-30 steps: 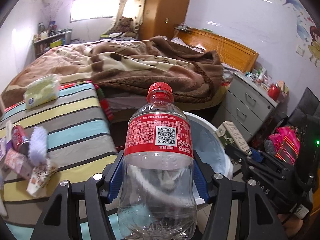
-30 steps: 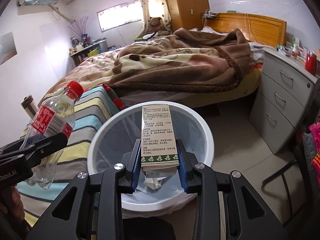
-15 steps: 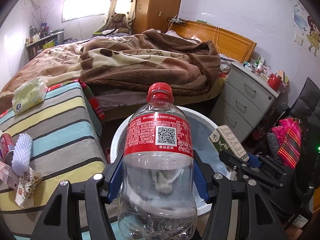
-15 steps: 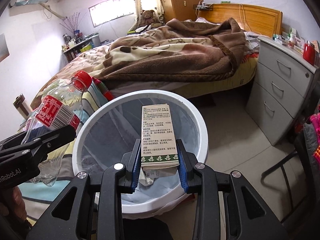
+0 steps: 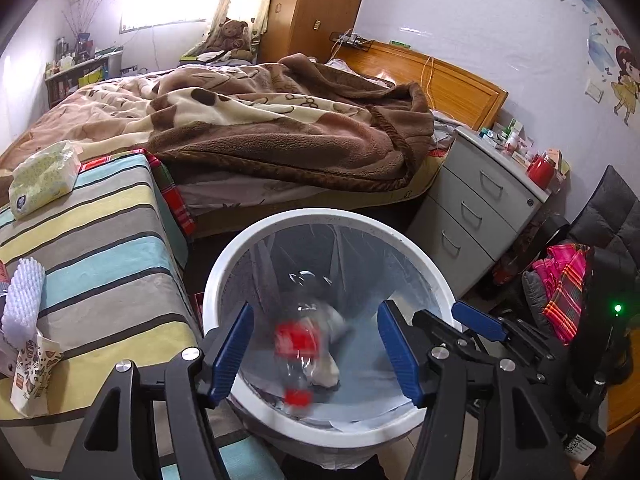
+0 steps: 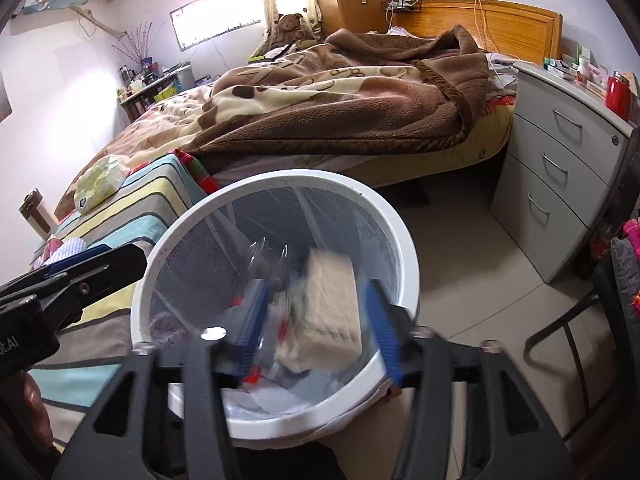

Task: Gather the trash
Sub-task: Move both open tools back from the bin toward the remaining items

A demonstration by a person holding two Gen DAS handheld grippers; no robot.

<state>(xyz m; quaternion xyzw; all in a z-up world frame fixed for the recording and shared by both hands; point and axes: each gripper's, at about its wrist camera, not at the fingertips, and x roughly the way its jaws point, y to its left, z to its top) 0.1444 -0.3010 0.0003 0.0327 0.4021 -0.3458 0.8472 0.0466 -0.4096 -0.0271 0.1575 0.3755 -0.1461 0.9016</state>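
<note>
Both grippers, L (image 5: 316, 354) & R (image 6: 316, 330), seen wide over bin (image 6: 404, 248); R's just opening. Bottle (image 5: 298, 346), carton (image 6: 332, 304) dropping; rim bounce-out risked.

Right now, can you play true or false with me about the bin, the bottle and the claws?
1. The bottle is inside the bin. True.
2. The left claw is squeezing the bottle. False: its jaws stand apart, nothing between the pads.
3. The box is over the bin, free of the right claw. True: that claw's jaws have just been opening and its pads do not touch the box.
4. The bin stands on the bed. False: it is on the floor beside the striped cloth.
5. The tissue pack is in the bin. False: it lies on the striped cloth.
</note>
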